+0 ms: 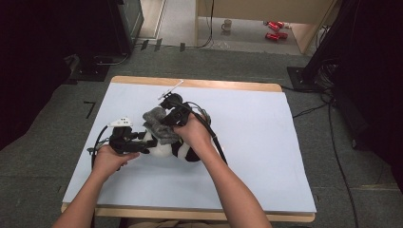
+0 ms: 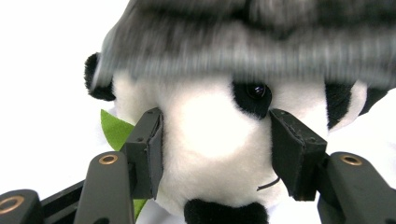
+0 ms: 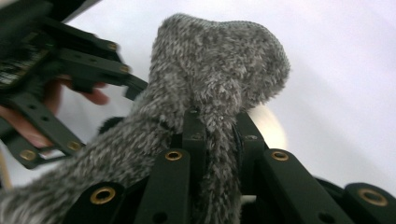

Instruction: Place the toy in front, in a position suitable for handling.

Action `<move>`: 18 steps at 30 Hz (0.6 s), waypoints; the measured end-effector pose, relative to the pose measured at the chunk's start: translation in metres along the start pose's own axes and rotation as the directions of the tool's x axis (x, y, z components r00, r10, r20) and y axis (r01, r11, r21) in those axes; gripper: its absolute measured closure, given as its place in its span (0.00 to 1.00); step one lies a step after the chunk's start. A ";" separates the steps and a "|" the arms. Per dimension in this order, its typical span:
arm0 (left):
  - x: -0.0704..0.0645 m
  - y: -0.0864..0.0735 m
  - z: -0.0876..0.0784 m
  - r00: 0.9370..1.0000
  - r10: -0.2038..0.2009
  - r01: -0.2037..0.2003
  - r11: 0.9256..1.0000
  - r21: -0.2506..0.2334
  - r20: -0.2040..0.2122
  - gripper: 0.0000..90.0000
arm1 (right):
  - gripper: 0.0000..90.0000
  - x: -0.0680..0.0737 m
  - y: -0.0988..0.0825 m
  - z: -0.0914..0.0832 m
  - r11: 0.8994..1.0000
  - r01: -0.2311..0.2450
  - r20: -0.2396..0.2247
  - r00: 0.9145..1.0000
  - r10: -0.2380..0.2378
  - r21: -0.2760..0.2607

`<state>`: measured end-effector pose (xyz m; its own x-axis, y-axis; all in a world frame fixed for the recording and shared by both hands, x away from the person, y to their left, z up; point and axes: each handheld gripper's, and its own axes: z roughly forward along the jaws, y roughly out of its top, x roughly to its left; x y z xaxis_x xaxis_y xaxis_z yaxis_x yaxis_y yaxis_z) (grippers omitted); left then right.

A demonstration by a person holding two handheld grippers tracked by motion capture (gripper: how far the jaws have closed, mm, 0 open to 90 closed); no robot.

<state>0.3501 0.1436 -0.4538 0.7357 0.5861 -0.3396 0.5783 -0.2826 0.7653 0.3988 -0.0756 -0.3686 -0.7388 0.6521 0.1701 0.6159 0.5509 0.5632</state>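
The left claw (image 2: 215,154) is bracing the panda's head (image 2: 210,135) between part-open jaws. The right claw (image 3: 217,135), clamped tight on the grey knit hat (image 3: 215,70), is drawing it over that head.

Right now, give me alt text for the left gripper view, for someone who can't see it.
A black-and-white plush panda's face sits close up between the left gripper's two black jaws, which flank its muzzle. A blurred grey knitted hat hangs over its head, and a green leaf pokes out beside it against the white table cover.

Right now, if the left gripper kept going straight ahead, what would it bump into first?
The toy panda. The left gripper points at its white face, a jaw on each cheek, so it would likely hit the face at once.
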 end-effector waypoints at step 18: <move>0.001 0.000 -0.001 1.000 -0.008 0.008 1.000 -0.007 0.002 0.47 | 0.90 -0.031 -0.013 -0.022 0.995 -0.096 0.048 0.994 0.097 -0.014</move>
<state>0.3509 0.1447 -0.4534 0.7316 0.5866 -0.3473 0.5821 -0.2724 0.7661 0.4075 -0.1146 -0.3636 -0.6615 0.7268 0.1848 0.6804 0.4780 0.5555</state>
